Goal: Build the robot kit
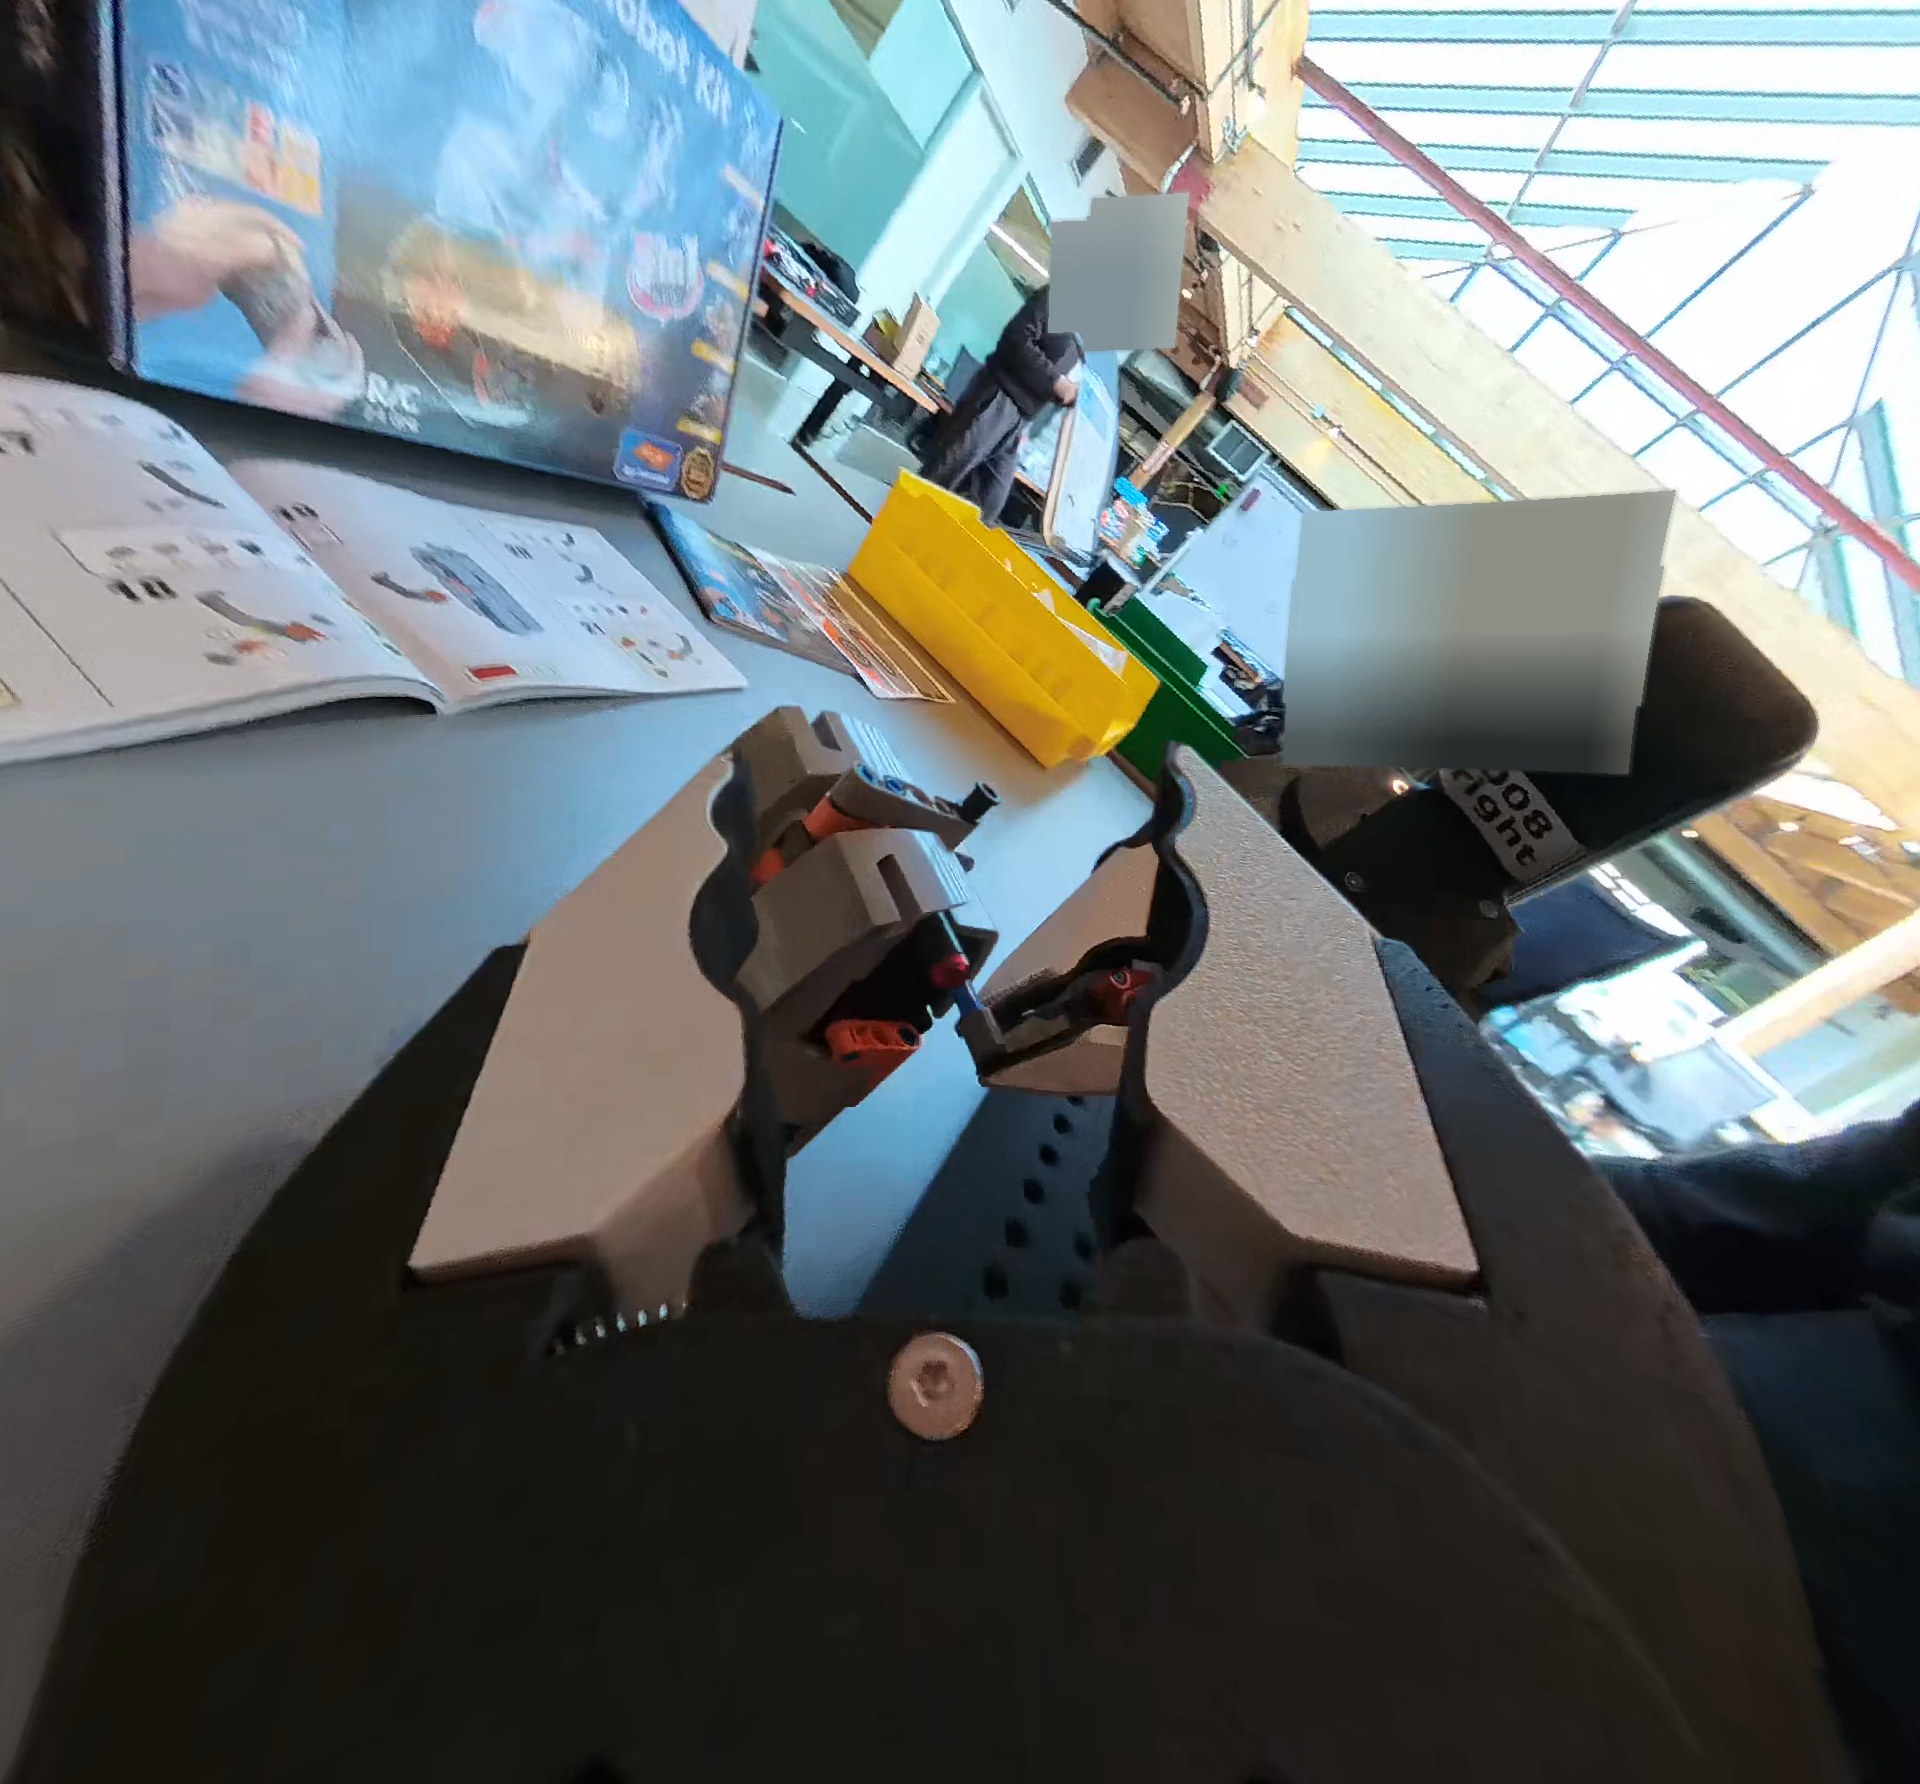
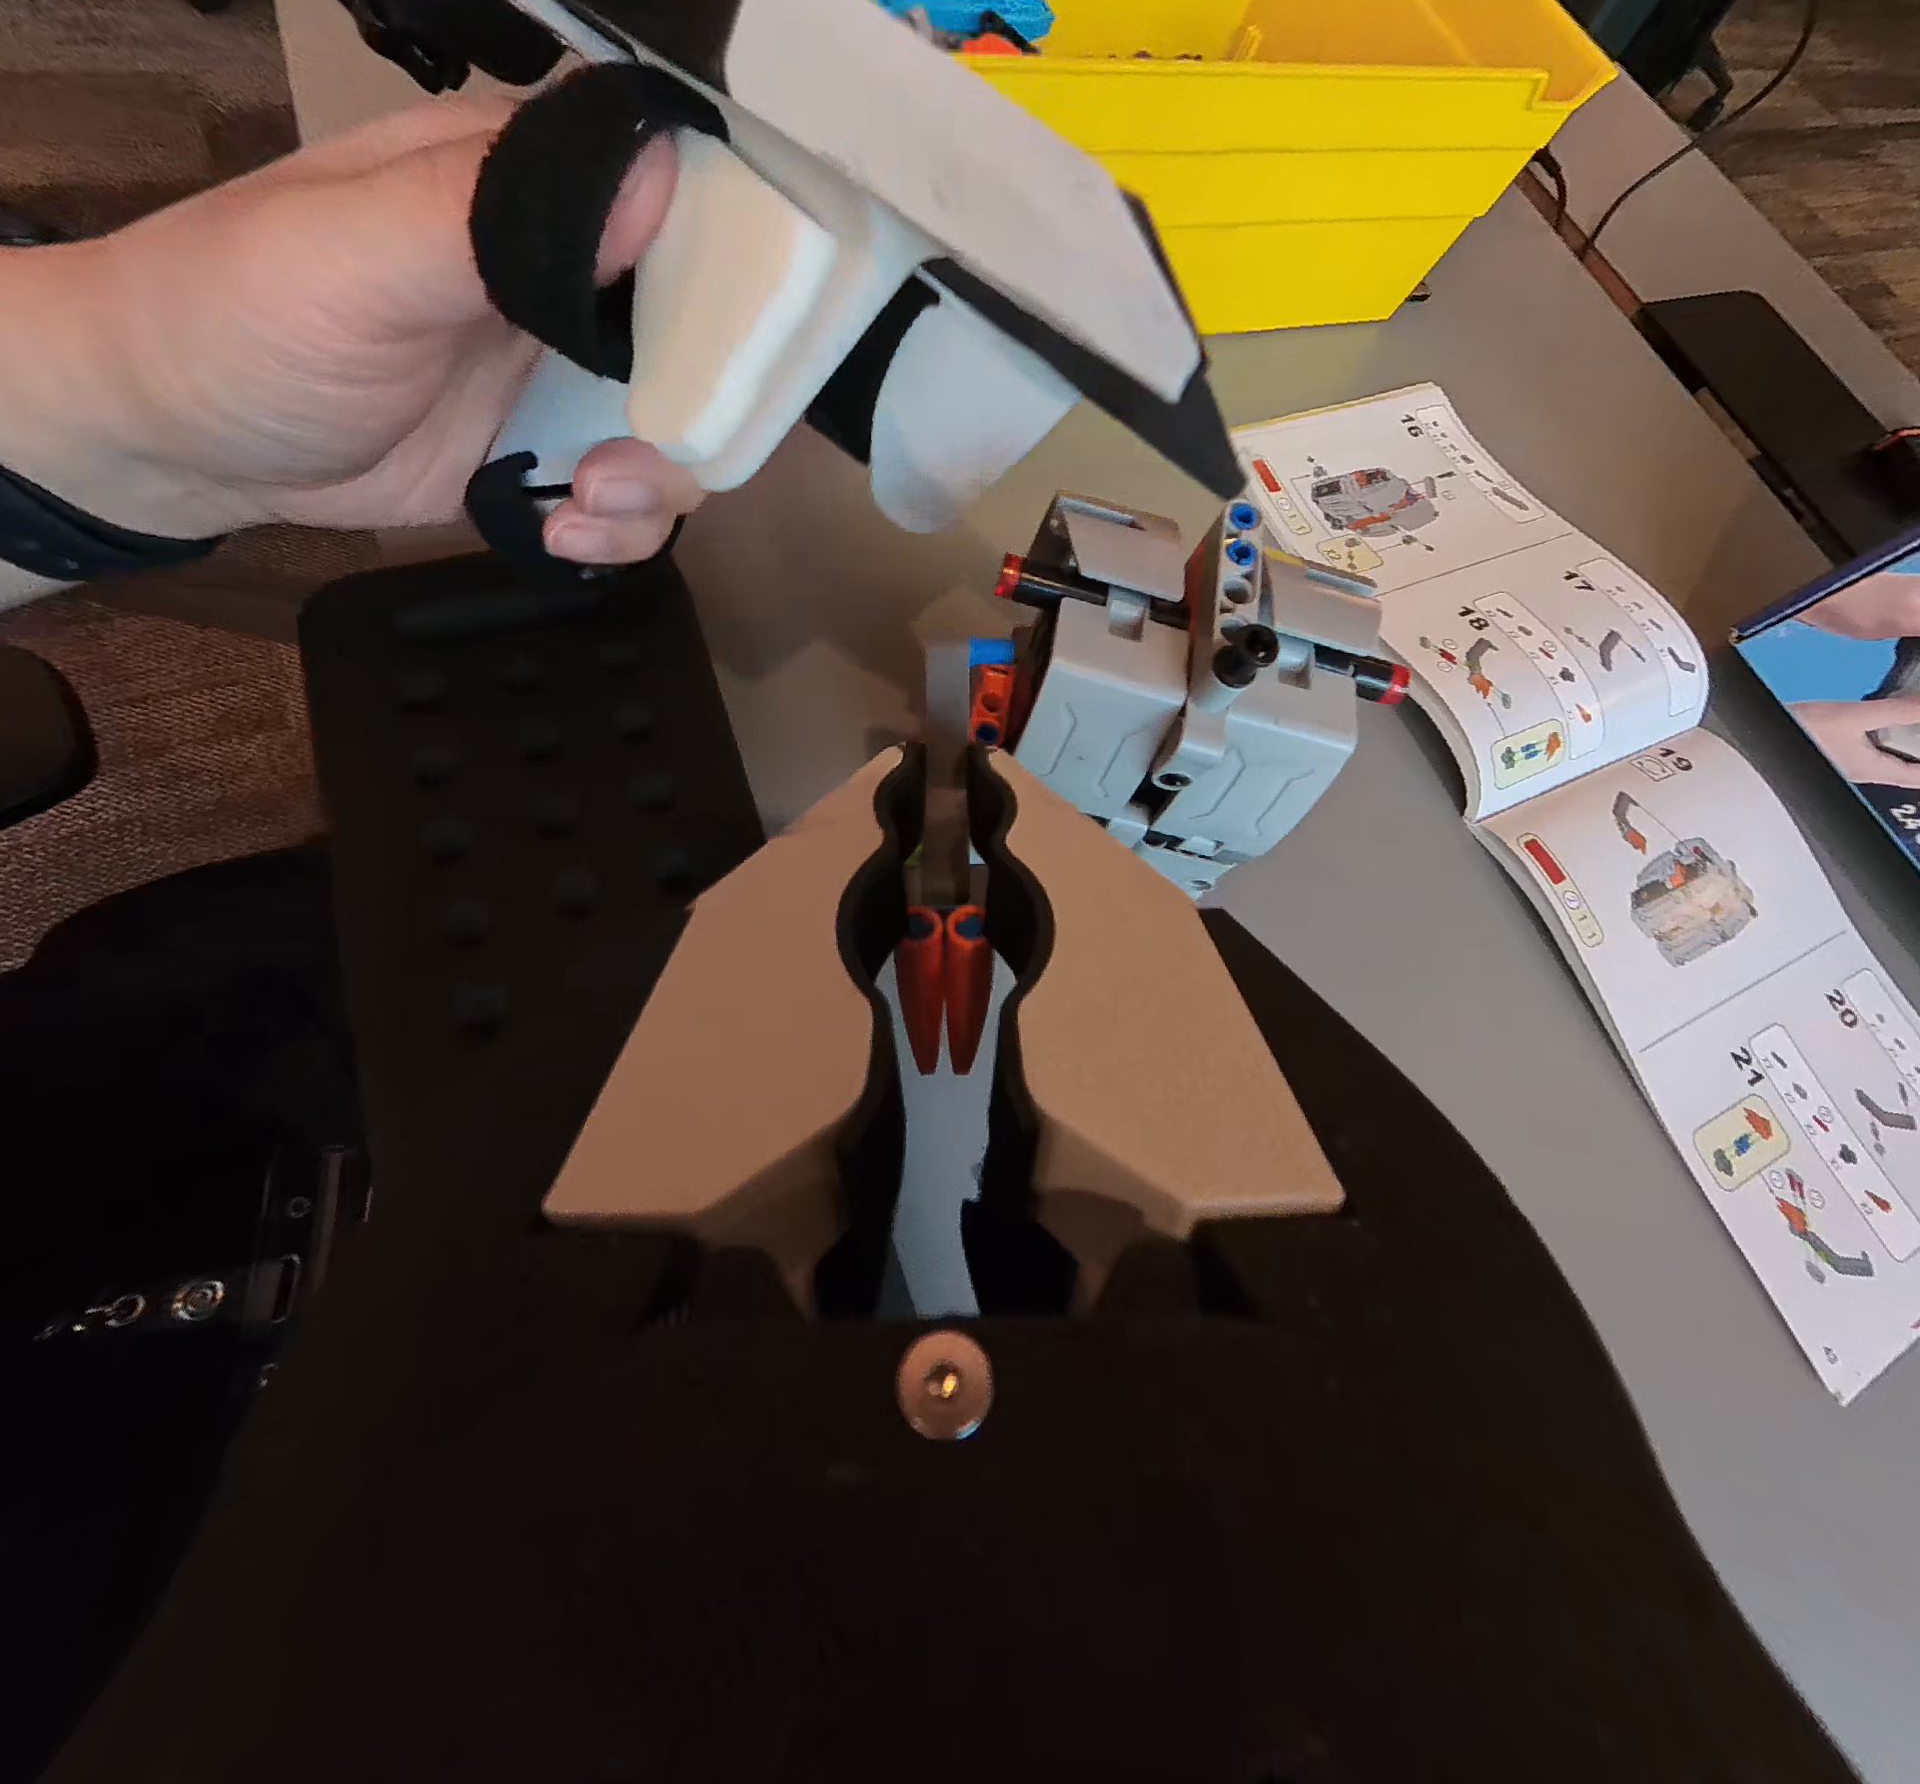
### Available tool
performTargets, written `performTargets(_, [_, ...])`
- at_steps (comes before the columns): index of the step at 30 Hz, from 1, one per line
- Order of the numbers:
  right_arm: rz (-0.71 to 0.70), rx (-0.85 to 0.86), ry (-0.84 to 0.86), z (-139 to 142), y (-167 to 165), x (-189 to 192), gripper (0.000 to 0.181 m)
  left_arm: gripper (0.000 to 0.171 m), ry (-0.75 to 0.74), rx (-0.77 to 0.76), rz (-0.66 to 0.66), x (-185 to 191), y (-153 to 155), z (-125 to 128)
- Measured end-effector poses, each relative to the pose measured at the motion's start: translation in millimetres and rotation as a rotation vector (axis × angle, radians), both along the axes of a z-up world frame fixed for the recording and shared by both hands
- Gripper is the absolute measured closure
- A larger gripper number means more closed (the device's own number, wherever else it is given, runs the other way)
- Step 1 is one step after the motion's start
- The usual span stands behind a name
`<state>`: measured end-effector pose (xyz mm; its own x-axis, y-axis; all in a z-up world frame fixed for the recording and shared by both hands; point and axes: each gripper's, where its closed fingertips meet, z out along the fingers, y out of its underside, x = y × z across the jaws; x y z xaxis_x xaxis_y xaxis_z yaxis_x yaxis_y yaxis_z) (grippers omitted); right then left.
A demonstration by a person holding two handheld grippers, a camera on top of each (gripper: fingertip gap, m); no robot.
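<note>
A grey brick-built model (image 1: pixel 862 893) with orange and black pins stands tilted over the grey table (image 1: pixel 260 955). It sits between the spread fingers of my left gripper (image 1: pixel 951 784) and rests against the left finger; the right finger stands apart from it. My right gripper (image 2: pixel 943 758) is shut on a small grey beam with orange parts (image 2: pixel 948 695). The beam's tip touches the side of the model (image 2: pixel 1184 695). The right gripper's tip (image 1: pixel 982 1022) shows in the left wrist view. The left gripper (image 2: pixel 1075 487), held by a hand (image 2: pixel 260 332), reaches over the model from above.
An open instruction booklet (image 2: pixel 1662 903) lies right of the model, also in the left wrist view (image 1: pixel 312 591). A yellow bin (image 2: pixel 1299 134) with loose parts stands behind, beside a green bin (image 1: pixel 1164 685). A blue kit box (image 1: pixel 436 176) stands at the back. A person (image 1: pixel 997 404) stands far off. My hands' fingertips stand some 7 cm from each other.
</note>
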<state>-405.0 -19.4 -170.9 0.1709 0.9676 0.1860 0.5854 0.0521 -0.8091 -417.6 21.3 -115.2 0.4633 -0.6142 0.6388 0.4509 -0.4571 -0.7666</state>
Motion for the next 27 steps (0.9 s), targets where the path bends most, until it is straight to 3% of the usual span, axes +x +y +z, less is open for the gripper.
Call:
performTargets(9, [0.024, 0.005, -0.069, -3, 7, 18, 0.173, 0.096, -0.11, -0.033, -0.024, 17, -18, -6])
performTargets(13, [0.089, 0.042, -0.158, -6, 8, 29, 0.173, 0.096, -0.032, -0.024, 0.02, 5, -19, -7])
performTargets(18, [0.178, 0.027, -0.193, -3, 5, 30, 0.174, 0.1, 0.335, 0.144, -0.007, -1, -21, 1])
performTargets(22, [0.189, 0.036, -0.23, -3, 8, 27, 0.174, 0.074, 0.648, 0.238, -0.115, 4, -18, -4])
performTargets(27, [0.191, 0.002, -0.239, -6, 9, 22, 0.174, 0.07, 1.011, 0.291, -0.287, 10, -15, -32])
